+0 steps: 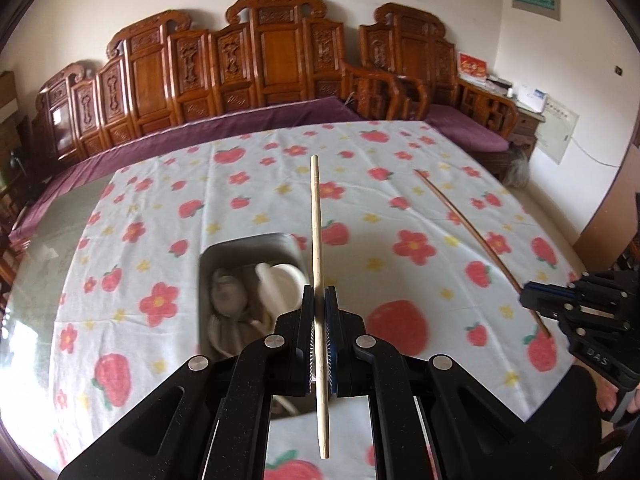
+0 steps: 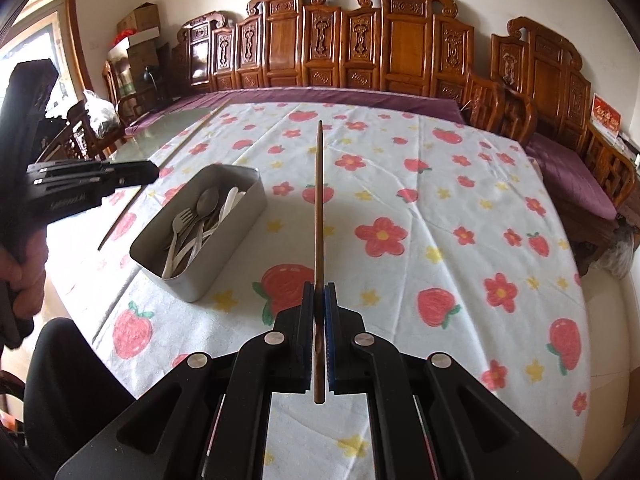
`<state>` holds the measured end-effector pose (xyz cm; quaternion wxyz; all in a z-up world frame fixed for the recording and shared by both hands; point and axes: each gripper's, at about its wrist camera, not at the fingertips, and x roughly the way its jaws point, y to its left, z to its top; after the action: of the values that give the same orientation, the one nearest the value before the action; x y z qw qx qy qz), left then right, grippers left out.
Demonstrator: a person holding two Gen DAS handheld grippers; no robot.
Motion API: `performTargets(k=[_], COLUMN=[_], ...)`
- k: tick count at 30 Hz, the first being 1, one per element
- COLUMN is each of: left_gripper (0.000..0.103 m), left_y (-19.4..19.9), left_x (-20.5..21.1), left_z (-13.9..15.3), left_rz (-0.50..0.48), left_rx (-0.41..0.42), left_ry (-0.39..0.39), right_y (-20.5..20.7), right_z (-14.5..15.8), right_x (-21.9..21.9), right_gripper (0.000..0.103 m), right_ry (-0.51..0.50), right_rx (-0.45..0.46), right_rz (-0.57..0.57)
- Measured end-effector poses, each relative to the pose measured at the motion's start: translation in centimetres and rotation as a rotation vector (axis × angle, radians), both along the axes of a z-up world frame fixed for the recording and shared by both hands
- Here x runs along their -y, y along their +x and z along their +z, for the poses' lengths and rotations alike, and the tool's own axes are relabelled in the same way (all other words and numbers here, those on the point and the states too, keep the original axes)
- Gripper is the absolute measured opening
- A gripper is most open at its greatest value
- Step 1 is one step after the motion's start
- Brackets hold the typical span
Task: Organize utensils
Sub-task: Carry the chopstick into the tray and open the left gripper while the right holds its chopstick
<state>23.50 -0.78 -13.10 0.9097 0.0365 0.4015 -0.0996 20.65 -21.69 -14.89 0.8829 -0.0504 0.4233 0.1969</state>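
My left gripper [image 1: 319, 300] is shut on a pale wooden chopstick [image 1: 316, 220] that points forward, held above a metal utensil box [image 1: 256, 244]. The box [image 2: 236, 216] holds several spoons and forks [image 2: 200, 220]. My right gripper [image 2: 319, 296] is shut on a dark brown chopstick [image 2: 319, 200], held above the tablecloth to the right of the box. The right gripper [image 1: 532, 300] and its brown chopstick [image 1: 472, 232] also show in the left wrist view. The left gripper [image 2: 154, 174] and its pale chopstick [image 2: 180, 148] show at the left in the right wrist view.
The table carries a white cloth [image 2: 440, 220] with red flowers and strawberries. Its bare glass edge [image 2: 172, 128] shows at the far left. A carved wooden bench [image 2: 360, 52] with purple cushions runs behind the table. A person's dark-clothed leg [image 2: 60, 360] is at the near edge.
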Motion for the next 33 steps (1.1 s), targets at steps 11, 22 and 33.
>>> performTargets(k=[11,22,33], left_gripper=[0.004,0.005,0.010], left_y=[4.3,5.6,5.4], left_x=[-4.2,-4.9,-5.5], left_z=[-5.1,-9.8,-10.1], left_rz=[0.060,0.070,0.099], left_rx=[-0.102,-0.193,-0.194], left_ry=[0.040,0.060,0.043], right_y=[2.4,2.8,2.7], right_z=[-2.7,-3.2,-2.3], right_x=[-1.1,-1.4,-3.5], right_gripper=[0.006,0.006,0.006], right_ry=[-0.010,-0.016,-0.012], right_rx=[-0.056,-0.065,-0.057], right_rz=[0.009,0.016,0.053])
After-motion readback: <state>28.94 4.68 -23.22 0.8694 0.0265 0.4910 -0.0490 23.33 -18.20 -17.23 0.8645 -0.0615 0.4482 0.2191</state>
